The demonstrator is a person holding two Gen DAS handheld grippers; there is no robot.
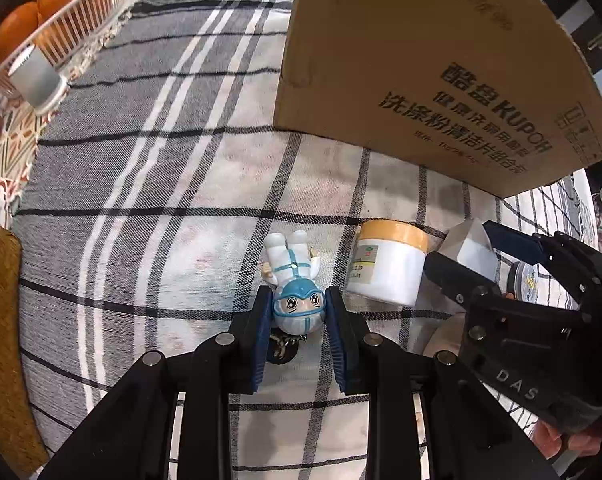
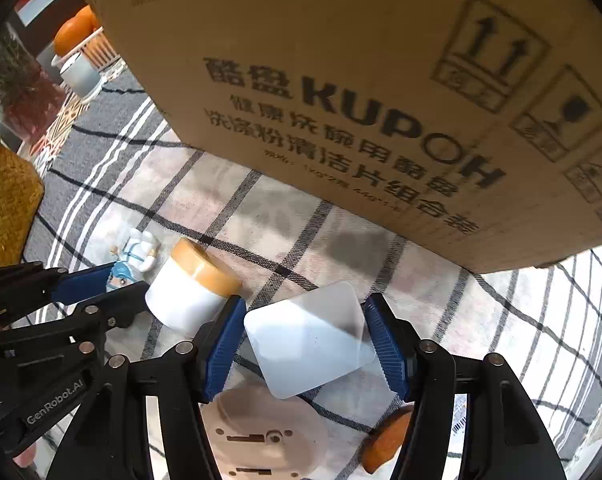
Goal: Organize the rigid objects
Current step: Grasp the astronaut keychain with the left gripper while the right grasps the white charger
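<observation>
the left gripper (image 1: 299, 308) is clamped on the helmeted head of a small figurine in a white protective suit (image 1: 295, 276), which lies on its back on the checked tablecloth (image 1: 161, 184) with its feet toward the cardboard box (image 1: 401, 52). only the rounded head sits between the blue pads, so the toy could pivot or squirt out once lifted; its keychain ring (image 1: 283, 346) trails under the head and could snag in the cloth.

the right gripper (image 2: 305, 340) has its jaws around a frosted, rounded-square plastic block (image 2: 309, 336). the block sits skewed between them: one pad looks to be at its corner, and whether the other pad touches cannot be told. squeezed on corners, it would likely twist or slip, and a smooth face gives little hold.

a white jar with an orange lid (image 1: 389, 266) lies on its side just beside the figurine, between the two grippers, touching neither that i can see. it is round and free to roll, so either gripper's linkage could nudge it. the grippers work close together and could knock each other on lifting.

the box wall rises just beyond them; a low carry could strike it. the white basket of oranges (image 1: 77, 16) sits well apart at the cloth's far left corner.
</observation>
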